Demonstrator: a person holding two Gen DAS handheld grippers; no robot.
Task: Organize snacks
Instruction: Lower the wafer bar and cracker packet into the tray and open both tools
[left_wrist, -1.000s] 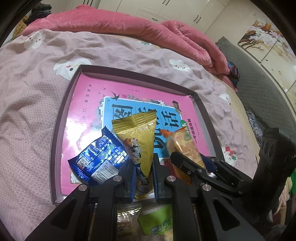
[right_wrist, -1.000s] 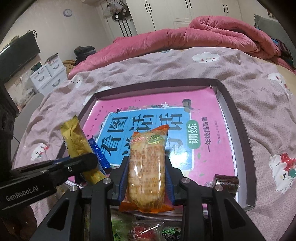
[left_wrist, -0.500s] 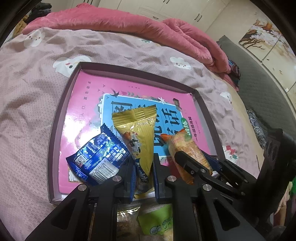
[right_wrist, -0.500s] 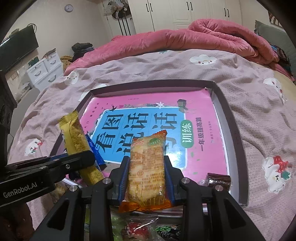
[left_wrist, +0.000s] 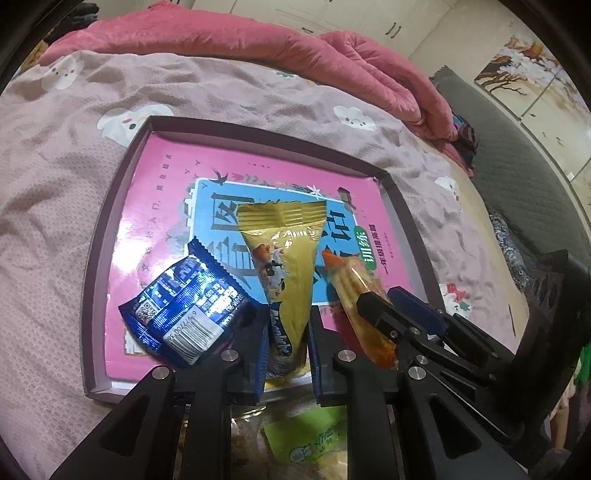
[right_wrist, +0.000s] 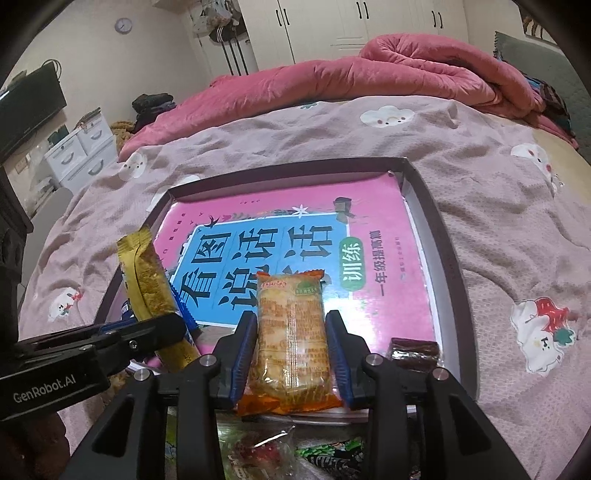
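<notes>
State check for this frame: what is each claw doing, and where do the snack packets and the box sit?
Left claw: opening, yellow packet between its fingers.
Right claw: opening, orange packet between its fingers.
Blue packet: lying in the box.
Brown packet: lying in the box's near corner.
Box: on the bed, book inside.

Glossy foil blue wrapper (left_wrist: 184, 306) on glossy book cover (left_wrist: 155, 206); quilted cloth bedspread (left_wrist: 48, 177).

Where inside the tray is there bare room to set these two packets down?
Free: the far half of the tray, over the pink book. Crowded: the near left corner by the blue packet and the near right corner by the brown snack.
</notes>
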